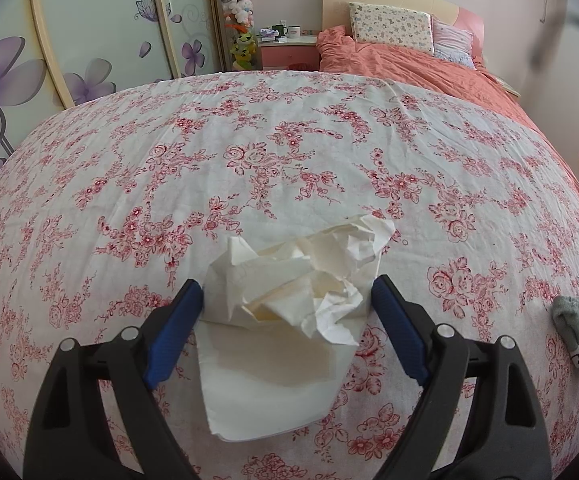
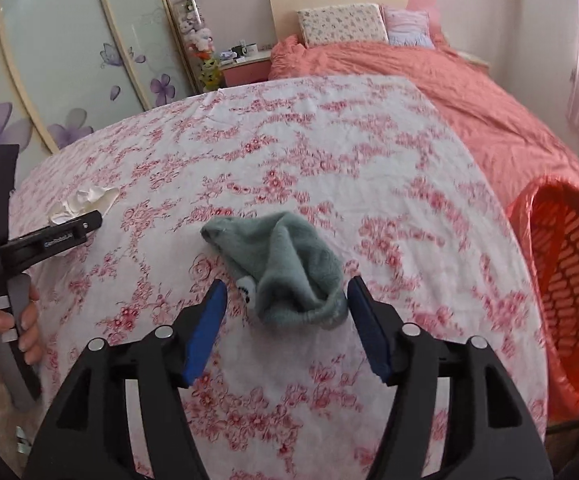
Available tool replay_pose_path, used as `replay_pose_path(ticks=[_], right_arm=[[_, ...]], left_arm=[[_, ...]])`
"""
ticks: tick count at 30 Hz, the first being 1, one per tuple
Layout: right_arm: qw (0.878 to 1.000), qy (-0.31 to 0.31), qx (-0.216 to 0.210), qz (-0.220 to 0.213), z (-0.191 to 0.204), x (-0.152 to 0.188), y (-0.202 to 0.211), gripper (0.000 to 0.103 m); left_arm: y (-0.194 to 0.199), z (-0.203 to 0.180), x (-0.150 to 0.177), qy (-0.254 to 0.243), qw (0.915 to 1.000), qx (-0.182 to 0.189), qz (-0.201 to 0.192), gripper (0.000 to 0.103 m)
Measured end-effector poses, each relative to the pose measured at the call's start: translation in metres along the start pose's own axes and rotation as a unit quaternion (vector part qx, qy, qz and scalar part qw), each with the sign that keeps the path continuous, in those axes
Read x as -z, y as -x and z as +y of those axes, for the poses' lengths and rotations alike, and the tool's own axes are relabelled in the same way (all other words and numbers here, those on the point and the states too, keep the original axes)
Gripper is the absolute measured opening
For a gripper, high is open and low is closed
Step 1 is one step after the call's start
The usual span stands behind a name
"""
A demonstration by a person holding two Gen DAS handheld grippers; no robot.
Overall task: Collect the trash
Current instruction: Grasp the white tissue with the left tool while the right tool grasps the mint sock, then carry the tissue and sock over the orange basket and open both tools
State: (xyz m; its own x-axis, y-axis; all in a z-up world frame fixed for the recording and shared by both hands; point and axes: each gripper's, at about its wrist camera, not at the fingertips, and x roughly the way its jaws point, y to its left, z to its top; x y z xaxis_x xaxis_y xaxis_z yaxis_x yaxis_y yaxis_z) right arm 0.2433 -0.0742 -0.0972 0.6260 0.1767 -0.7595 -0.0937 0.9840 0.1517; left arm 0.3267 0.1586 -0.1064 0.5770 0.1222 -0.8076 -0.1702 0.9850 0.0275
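A crumpled white tissue (image 1: 289, 292) lies on the floral cloth (image 1: 249, 152). My left gripper (image 1: 287, 292) is open, its blue pads on either side of the tissue, close to it. The tissue also shows in the right wrist view (image 2: 85, 202), behind the left gripper's finger (image 2: 49, 240). A grey-green sock (image 2: 285, 264) lies on the cloth in the right wrist view. My right gripper (image 2: 285, 296) is open with the sock's near end between its pads. The sock's edge shows at the far right of the left wrist view (image 1: 577, 324).
An orange-lined mesh basket (image 2: 569, 280) stands off the cloth's right edge. Behind is a bed with a coral quilt (image 2: 429, 76) and pillows (image 1: 389, 26). A wardrobe with purple flowers (image 1: 89, 32) and a pink nightstand (image 1: 287, 54) stand at the back left.
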Motion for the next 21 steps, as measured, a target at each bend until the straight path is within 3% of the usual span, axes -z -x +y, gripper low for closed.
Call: replay_pose_path(ticks=[6,10,13,21], right_arm=[[1.000,0.014,0.020,0.005,0.004,-0.005,-0.017,0.059],[0.999,0.028,0.023,0.000,0.008,-0.003,-0.017,0.029],[0.999,0.014,0.036,-0.005,0.005,-0.005,-0.017,0.022],[0.999,-0.015,0.043,-0.005,-0.004,-0.005,-0.018,0.022]], left_arm=[[0.000,0.000,0.000,0.000,1.0000,0.000,0.000,0.085],[0.000,0.001,0.000,0.001,1.0000,0.001,0.000,0.085],[0.000,0.000,0.000,0.000,1.0000,0.001,0.000,0.085],[0.000,0.001,0.000,0.001,1.0000,0.002,0.000,0.085]])
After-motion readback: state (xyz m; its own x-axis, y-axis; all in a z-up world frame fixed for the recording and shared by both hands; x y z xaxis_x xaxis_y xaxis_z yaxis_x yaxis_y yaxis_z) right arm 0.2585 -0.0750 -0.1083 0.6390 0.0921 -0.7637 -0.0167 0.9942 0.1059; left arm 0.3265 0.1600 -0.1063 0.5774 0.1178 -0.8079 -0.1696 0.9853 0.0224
